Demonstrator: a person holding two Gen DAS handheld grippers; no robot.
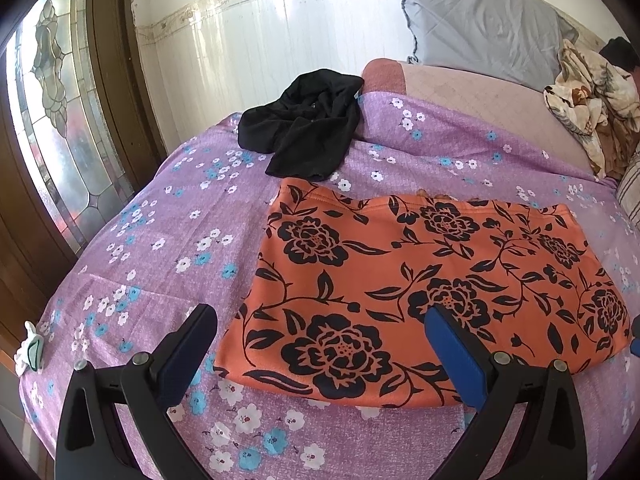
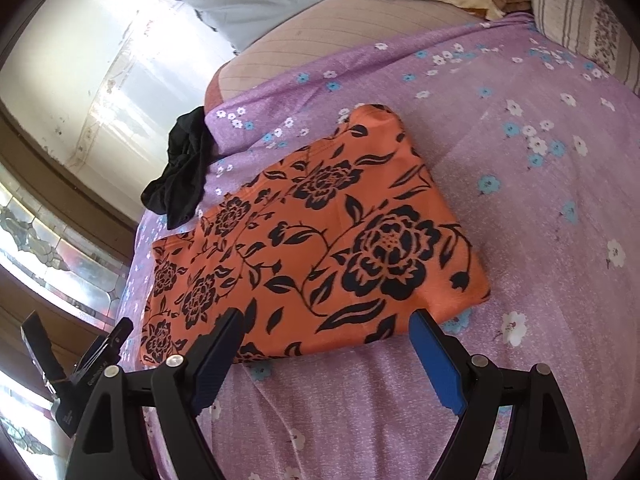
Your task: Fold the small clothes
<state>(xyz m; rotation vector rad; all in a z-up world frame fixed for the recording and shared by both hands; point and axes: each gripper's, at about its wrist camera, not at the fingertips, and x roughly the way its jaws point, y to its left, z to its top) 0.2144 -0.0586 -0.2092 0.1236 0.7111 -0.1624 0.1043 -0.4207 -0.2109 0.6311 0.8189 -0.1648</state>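
Working surface is a bed under a lilac cotton sheet printed with small white and blue flowers (image 1: 160,240), cloth lightly creased, soft and rounded at the near edge. Past the sheet's far edge the bare quilted pinkish mattress (image 1: 472,92) shows. Glossy white tiled wall with a floral border strip (image 1: 260,36) behind; dark wooden door with leaded patterned glass (image 1: 52,92) on the left side. At the head: a grey satin-looking pillow with piped edge (image 1: 480,20) leaning on the wall, a crumpled cream-and-brown plush blanket (image 1: 588,92), and a striped pillow (image 2: 568,8) at the right edge. Task piece: the orange garment with black peony print (image 1: 420,280), smooth thin knit, lies flat on the sheet as a neat rectangle, folded edges rounded, directly ahead of both my grippers. A crumpled black garment (image 1: 304,124), matte, bunched in a heap, sits just beyond its far left corner, near but I can't tell if touching. My left gripper (image 1: 320,334) hovers over the orange piece's near left corner, black fingers with blue pads spread wide, nothing between them. My right gripper (image 2: 326,338) hovers at the near edge toward the right end, fingers likewise wide apart, empty. Small white-and-green object (image 1: 30,354) at the sheet's left edge, too small to identify.
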